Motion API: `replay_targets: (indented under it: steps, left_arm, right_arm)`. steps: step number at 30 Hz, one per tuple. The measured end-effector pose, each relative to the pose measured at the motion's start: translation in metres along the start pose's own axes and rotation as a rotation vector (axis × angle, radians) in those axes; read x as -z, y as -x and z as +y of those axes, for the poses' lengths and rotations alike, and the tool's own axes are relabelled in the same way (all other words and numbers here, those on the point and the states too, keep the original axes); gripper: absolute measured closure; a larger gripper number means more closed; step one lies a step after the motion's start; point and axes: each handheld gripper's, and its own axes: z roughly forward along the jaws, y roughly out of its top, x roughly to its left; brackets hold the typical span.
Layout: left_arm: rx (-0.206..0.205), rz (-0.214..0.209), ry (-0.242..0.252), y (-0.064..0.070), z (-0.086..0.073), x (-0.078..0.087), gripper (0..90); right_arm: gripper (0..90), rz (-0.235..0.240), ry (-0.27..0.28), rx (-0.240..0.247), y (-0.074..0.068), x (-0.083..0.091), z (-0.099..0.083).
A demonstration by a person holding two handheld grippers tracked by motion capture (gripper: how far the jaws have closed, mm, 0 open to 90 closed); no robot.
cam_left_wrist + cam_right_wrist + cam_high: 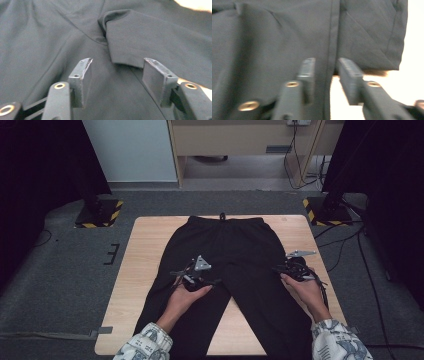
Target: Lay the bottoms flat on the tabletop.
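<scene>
Left claw (198,276) held over the inner thigh of the black trousers (235,265), jaws spread wide with nothing between them; in the left gripper view, same claw (116,75) aimed at dark cloth near a folded-over flap of fabric. Right claw (296,268) poised at the outer edge of the other trouser leg, jaws (325,72) narrowly parted, astride the cloth's edge, pale counter showing beside it; view blurred, so cannot tell whether gripping. Both held by hands in patterned sleeves (150,345) entering from the near edge. Trousers spread flat on the wooden counter (145,250), legs toward the near side, waistband with drawstring (222,216) at the far edge. Beyond, grey floor (60,270).
</scene>
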Motion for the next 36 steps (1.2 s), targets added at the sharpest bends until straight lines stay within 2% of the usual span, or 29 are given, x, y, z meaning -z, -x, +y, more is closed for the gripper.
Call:
replay_targets:
  steps: [2,5,7,8,9,11,15,16,18,20,22,23,25,28,32,36]
  left_arm:
    - [0.004,-0.005,0.009,0.000,0.003,-0.007,43.6]
    - [0.010,-0.014,0.016,0.002,0.008,-0.016,44.2]
    - [0.014,-0.028,0.014,0.002,0.010,-0.022,42.9]
    - [0.017,-0.030,0.003,0.002,0.011,-0.027,42.9]
    - [0.012,-0.024,0.008,0.003,0.012,-0.032,43.8]
    - [0.025,-0.017,0.017,0.004,0.014,-0.035,47.5]
    - [0.042,-0.004,-0.009,0.005,0.013,-0.041,52.4]
    - [0.042,-0.004,-0.009,0.005,0.013,-0.041,54.4]
    - [0.047,-0.015,-0.037,0.006,0.012,-0.045,62.1]
    - [0.035,-0.026,-0.055,0.006,0.012,-0.045,72.6]
    - [0.048,-0.046,-0.053,0.006,0.012,-0.044,85.0]
    - [0.055,-0.048,-0.055,0.006,0.012,-0.043,87.2]
    - [0.050,-0.036,-0.055,0.006,0.012,-0.041,87.6]
    - [0.067,-0.024,-0.030,0.009,0.012,-0.037,87.6]
    - [0.041,-0.030,-0.029,0.013,0.007,-0.034,87.5]
    - [0.052,-0.043,-0.025,0.015,0.001,-0.033,87.5]
  right_arm:
    - [77.6,0.001,-0.004,0.002,0.002,-0.002,-0.001]
    - [79.2,0.017,0.007,-0.012,0.004,-0.002,-0.001]
    - [78.8,0.018,0.014,-0.019,0.004,-0.002,-0.001]
    - [76.2,0.019,0.004,-0.017,0.006,-0.003,-0.001]
    - [71.2,0.010,-0.009,-0.024,0.007,-0.006,-0.002]
    - [67.7,0.006,-0.011,-0.032,0.008,-0.007,-0.003]
    - [67.3,0.016,-0.020,-0.037,0.006,-0.009,-0.003]
    - [67.7,0.020,-0.018,-0.033,0.005,-0.009,-0.003]
    - [77.2,0.024,-0.028,-0.009,0.002,-0.011,-0.003]
    - [88.7,0.024,-0.035,-0.002,0.001,-0.011,-0.004]
    - [90.0,0.023,-0.028,-0.002,0.000,-0.010,-0.003]
    - [90.0,0.019,-0.026,0.008,-0.001,-0.008,-0.003]
    - [90.0,0.012,-0.030,0.010,-0.002,-0.004,-0.004]
    - [90.0,0.009,-0.035,0.011,-0.001,0.005,-0.008]
    - [90.0,0.001,-0.042,0.004,0.004,0.022,-0.024]
    - [89.1,0.032,-0.017,-0.004,0.005,0.035,-0.038]
